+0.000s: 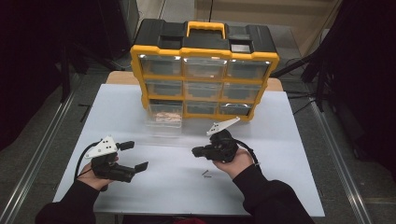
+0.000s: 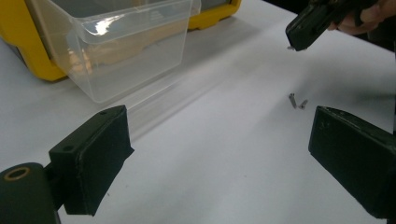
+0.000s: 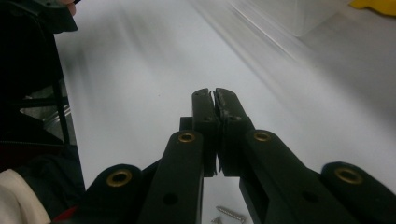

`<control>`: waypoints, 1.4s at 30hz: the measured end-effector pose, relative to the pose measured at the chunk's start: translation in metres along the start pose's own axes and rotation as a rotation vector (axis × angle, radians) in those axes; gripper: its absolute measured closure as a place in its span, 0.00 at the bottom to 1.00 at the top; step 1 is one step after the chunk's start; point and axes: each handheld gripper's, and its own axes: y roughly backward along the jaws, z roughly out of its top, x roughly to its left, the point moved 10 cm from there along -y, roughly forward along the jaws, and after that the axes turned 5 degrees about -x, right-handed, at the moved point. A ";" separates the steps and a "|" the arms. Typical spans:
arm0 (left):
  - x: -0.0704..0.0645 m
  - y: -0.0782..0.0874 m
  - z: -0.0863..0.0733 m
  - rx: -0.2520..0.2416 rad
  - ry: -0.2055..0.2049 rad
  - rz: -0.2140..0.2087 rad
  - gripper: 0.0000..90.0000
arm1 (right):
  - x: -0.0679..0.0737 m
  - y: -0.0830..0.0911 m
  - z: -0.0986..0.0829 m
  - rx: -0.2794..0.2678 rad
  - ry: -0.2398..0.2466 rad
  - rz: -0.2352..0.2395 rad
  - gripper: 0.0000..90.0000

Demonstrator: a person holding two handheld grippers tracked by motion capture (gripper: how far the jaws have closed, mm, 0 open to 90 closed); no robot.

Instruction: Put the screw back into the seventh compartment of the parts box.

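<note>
The left gripper [image 1: 134,156] has its jaws wide apart with nothing between them, the clear drawer [image 1: 163,119] sits pulled out ahead, and the right gripper [image 1: 195,151], jaws pinched together, floats above two screws [image 1: 206,173] not yet picked up.

Dim, dark surroundings; overhead glare on the white table [image 1: 187,182]; motion-blurred gripper views.

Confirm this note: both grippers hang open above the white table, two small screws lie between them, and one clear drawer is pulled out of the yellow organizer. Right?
Not quite. The right gripper is shut, its jaws pressed together in the right gripper view. The left gripper is open, the two small screws lie on the white table, and one clear drawer is out of the yellow organizer.
</note>
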 end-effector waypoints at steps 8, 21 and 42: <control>-0.001 -0.002 -0.005 0.025 -0.009 -0.004 0.06 | 0.000 0.001 0.017 -0.024 0.005 -0.002 0.99; -0.001 -0.001 -0.007 0.037 -0.014 0.003 0.06 | -0.003 -0.014 0.045 -0.026 0.016 -0.010 0.99; -0.003 -0.001 -0.010 0.051 -0.020 -0.007 0.06 | -0.010 -0.029 0.099 -0.053 0.050 -0.042 0.99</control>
